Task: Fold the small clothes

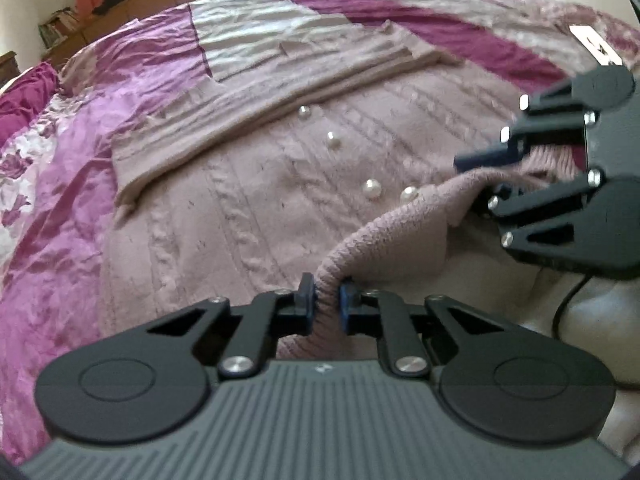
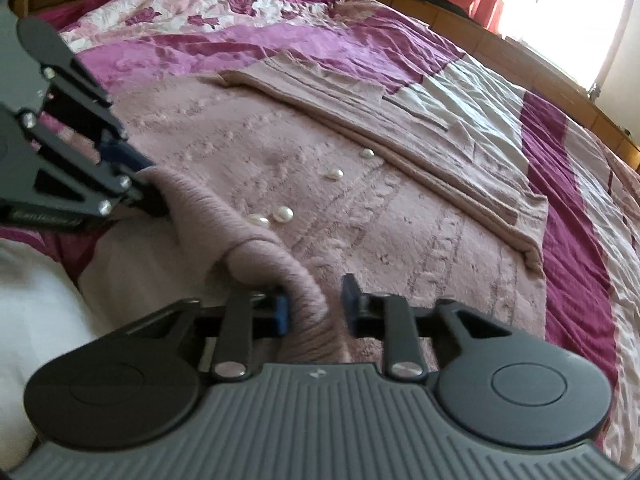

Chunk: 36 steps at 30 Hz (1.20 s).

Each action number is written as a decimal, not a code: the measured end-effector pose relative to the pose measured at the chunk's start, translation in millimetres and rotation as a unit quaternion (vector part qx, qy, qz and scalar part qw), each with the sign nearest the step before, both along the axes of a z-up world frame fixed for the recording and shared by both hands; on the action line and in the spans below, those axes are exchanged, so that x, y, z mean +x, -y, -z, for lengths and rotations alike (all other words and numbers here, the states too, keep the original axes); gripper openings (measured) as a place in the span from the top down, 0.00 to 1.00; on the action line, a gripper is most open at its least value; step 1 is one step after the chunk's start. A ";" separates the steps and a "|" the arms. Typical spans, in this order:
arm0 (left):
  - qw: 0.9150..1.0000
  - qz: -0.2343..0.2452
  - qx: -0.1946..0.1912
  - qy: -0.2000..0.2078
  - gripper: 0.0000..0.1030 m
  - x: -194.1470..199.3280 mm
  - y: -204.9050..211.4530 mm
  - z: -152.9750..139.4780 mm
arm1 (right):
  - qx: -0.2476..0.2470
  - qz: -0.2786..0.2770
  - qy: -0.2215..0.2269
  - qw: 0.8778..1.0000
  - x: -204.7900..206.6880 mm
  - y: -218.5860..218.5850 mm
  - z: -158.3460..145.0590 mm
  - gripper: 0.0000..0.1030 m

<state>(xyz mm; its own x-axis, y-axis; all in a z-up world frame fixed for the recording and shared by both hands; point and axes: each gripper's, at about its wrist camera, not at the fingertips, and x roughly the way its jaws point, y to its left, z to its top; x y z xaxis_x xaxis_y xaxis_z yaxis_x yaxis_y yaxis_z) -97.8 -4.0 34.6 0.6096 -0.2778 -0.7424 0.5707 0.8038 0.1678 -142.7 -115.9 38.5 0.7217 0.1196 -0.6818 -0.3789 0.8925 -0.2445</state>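
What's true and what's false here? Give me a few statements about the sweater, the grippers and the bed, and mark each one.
1. The left gripper is clamped on the sweater's ribbed edge. True.
2. The sweater has dark buttons. False: the buttons are pearl white.
3. The sweater lies on a pink and magenta bedspread. True.
4. The sweater is already folded into a small square. False: its body is spread flat, with only a sleeve laid across the far side.
5. The right gripper is over at that far sleeve. False: it is at the same near edge as the left gripper, with the edge lifted between them.
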 end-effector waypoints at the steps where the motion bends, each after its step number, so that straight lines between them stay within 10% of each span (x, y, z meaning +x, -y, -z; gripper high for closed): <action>1: 1.000 -0.004 -0.006 0.003 0.87 1.2 -0.3 -2.8 | 0.002 0.002 0.002 1.000 0.4 0.4 -1.3 0.80; 36: 0.982 -0.088 -0.113 0.126 0.88 78.4 15.5 -89.4 | 0.204 0.116 0.124 0.964 98.4 44.5 -92.9 0.90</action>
